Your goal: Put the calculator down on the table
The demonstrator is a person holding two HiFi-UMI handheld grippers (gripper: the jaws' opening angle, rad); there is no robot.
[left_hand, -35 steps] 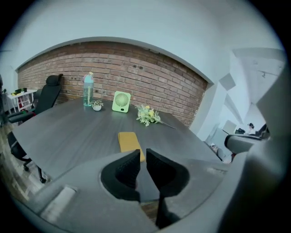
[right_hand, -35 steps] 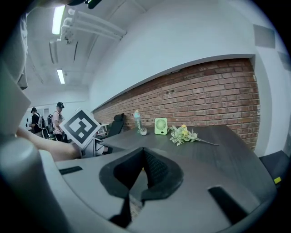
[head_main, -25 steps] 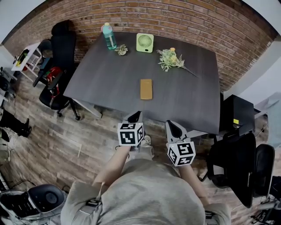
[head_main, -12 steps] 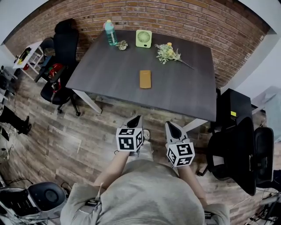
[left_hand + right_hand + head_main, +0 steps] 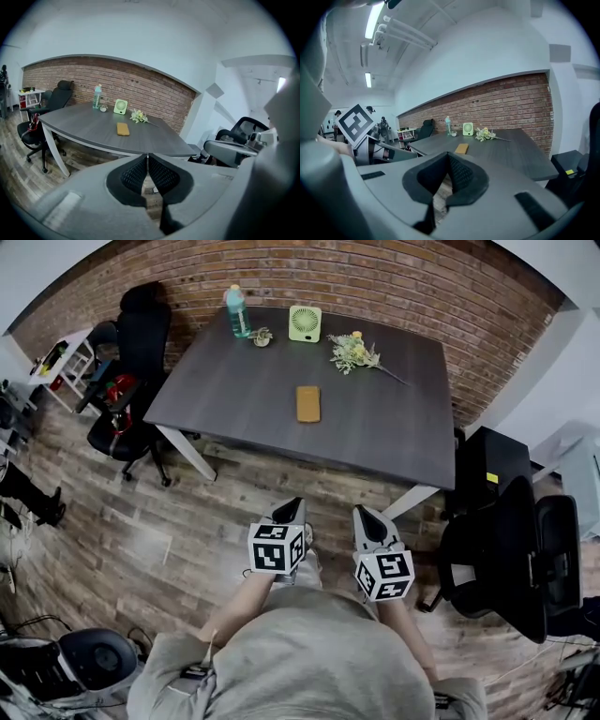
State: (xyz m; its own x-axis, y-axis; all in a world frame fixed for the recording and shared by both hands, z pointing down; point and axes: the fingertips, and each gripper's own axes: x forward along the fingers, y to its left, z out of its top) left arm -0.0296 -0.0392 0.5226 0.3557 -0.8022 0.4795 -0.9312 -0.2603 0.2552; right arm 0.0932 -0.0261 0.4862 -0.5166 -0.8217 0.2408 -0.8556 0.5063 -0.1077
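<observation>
bottle (image 5: 235, 310): upright, table (image 5: 375, 427) far edge | calculator (image 5: 307, 403): flat, mid-table

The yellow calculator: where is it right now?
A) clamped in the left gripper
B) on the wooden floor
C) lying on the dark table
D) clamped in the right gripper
C: the calculator lies flat on the table, with nothing holding it.

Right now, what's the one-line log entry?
flat yellow-tan rectangular calculator: lying on dark grey table | left claw: shut, empty | right claw: shut, empty | both short of table
</observation>
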